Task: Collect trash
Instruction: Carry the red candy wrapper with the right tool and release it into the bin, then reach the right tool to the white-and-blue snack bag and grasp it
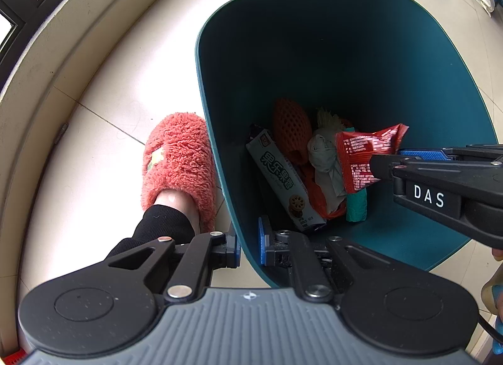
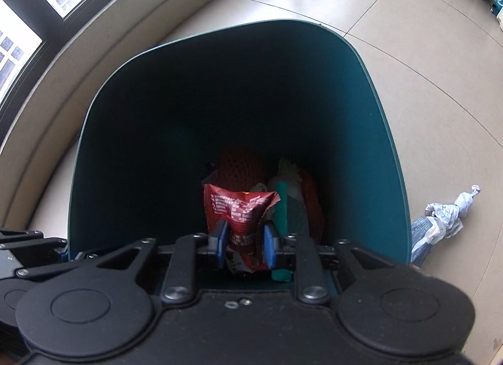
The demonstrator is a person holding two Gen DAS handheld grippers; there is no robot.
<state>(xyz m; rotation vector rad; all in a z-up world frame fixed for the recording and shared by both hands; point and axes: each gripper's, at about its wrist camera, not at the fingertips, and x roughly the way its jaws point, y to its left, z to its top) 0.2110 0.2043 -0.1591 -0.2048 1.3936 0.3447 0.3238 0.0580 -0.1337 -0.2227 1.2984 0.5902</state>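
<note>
Mostly done: right hand-held gripper (image 2: 244, 244) clamps red snack wrapper (image 2: 239, 207) over teal bin (image 1: 345, 35); left hand-held gripper (image 1: 249, 247) pinches bin's near rim. Crumpled paper (image 2: 446, 217) remains on floor (image 2: 440, 97).

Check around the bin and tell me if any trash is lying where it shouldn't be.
One thing stands out: a crumpled paper wad lies on the floor tiles beside the teal bin, outside its wall, not yet collected. Otherwise, the right gripper holds a red wrapper over the bin's opening, and the left gripper clamps the bin's rim.
</note>
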